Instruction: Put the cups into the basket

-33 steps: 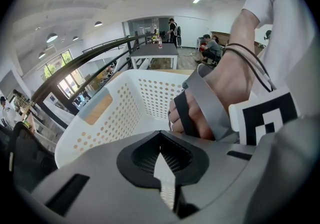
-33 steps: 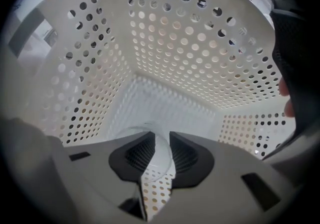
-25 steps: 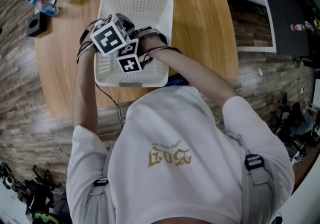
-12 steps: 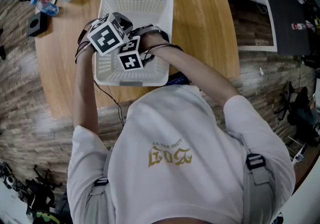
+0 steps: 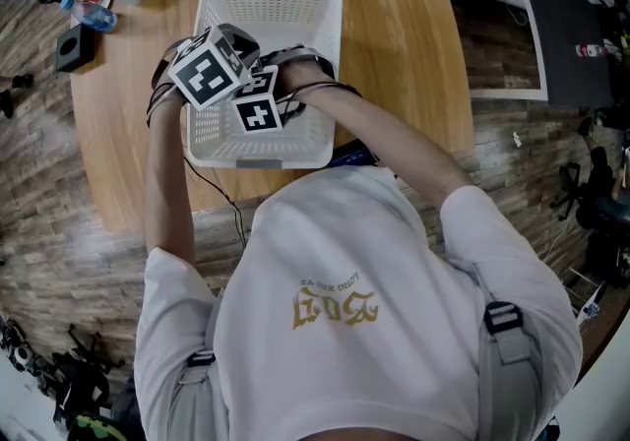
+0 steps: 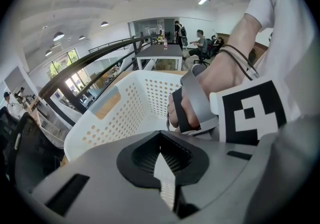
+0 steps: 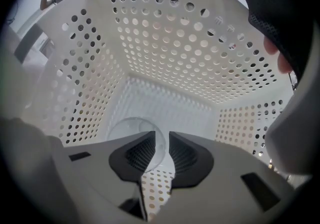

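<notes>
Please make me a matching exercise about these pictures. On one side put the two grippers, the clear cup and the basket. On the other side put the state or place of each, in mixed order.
Things:
1. left gripper
2. right gripper
3. clear cup
4. basket

States and places:
A. white, full of holes, standing on the wooden table
B. claw shut, nothing in it
C. inside the basket, its edge in a claw's gap
D. claw slightly apart, pointing down into the basket

Right pairs: 1-B, 2-D, 3-C, 4-A.

White T-shirt (image 5: 394, 252), gold print (image 5: 335, 309); grey straps (image 5: 505, 346); black wristbands (image 5: 317, 88).
</notes>
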A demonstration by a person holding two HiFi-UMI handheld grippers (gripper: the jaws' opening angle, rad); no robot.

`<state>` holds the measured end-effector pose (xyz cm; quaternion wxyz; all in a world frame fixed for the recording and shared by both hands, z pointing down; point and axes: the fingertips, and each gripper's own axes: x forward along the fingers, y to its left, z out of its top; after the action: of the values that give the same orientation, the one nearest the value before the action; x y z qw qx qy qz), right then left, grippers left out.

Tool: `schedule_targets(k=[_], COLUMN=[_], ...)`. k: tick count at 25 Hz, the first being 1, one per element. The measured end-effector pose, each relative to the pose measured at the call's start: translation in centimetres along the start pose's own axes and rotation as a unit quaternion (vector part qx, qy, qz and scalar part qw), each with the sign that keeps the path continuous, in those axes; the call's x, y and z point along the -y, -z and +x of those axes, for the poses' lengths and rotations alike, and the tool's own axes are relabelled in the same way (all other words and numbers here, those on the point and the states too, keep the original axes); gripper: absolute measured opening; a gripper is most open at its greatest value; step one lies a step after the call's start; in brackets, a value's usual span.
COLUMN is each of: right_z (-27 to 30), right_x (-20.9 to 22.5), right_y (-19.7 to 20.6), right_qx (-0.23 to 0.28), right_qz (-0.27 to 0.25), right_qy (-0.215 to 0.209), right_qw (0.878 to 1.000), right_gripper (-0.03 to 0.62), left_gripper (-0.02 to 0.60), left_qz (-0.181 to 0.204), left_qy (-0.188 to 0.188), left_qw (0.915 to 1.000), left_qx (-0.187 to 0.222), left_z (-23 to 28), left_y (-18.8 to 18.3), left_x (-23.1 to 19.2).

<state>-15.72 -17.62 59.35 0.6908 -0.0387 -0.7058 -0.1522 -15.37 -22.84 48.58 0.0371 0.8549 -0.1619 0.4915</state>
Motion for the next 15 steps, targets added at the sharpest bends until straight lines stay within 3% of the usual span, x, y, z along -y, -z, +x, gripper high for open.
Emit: schedule_targets(k=[7,15], right_z=[-0.6,-2.0], right_x=[-0.1,0.3], right_y=[-0.2,0.1], right_qx=[0.009,0.026], right_qz=[-0.001,0.024], right_qy=[0.005,0.021], right_qw=[1.0,0.999], right_gripper=[0.091,0.091], left_gripper=[0.007,0.007], left_qz=[0.005,-0.005], left_qy=[-0.009,-0.047], left_qw=[0.9999,0.9987], left_qx=[0.002,0.018], left_z=[-0.2,-1.7], left_y=[-0.4,-0.7], left_x=[-0.2,-0.9])
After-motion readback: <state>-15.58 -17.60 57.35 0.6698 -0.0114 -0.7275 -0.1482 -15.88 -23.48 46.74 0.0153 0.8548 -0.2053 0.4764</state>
